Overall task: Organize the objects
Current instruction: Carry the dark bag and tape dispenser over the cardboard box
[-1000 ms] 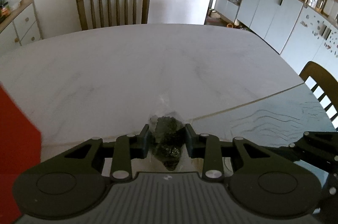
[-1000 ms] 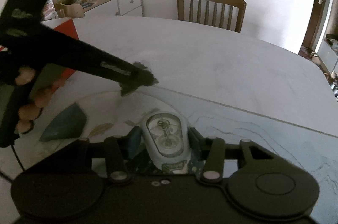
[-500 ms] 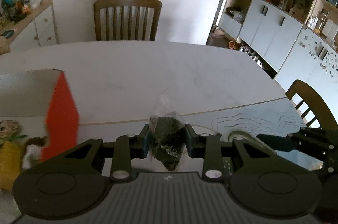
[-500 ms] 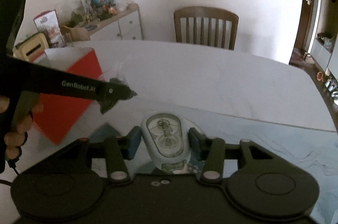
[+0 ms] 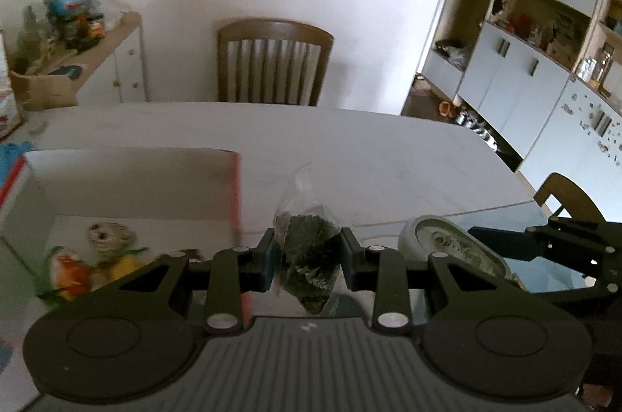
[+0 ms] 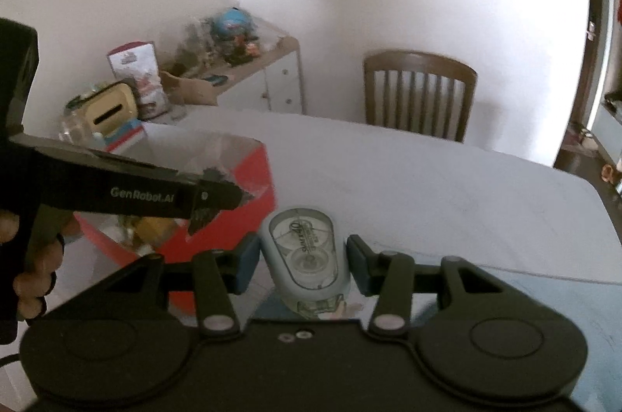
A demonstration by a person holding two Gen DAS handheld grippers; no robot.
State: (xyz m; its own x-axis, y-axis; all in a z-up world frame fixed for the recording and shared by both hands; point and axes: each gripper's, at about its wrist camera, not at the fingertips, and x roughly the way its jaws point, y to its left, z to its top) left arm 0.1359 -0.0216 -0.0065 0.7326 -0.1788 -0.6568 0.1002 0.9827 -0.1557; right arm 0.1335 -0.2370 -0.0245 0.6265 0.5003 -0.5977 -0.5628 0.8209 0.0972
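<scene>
The box [image 5: 132,178] stands on the table [image 5: 388,155], toys [image 5: 89,256] inside it. Right of the box: the bag [image 5: 307,256], then the tape dispenser [image 5: 455,248]. Behind the box, beyond the table: a chair [image 5: 272,62]

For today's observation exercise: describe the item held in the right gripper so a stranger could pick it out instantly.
Start at the white table and find the red box on it. Just right of that box, the right gripper clamps a correction tape dispenser. It is a pale blue oval with a clear window showing two reels, unlike the bag of dark leaves in the left gripper.
</scene>
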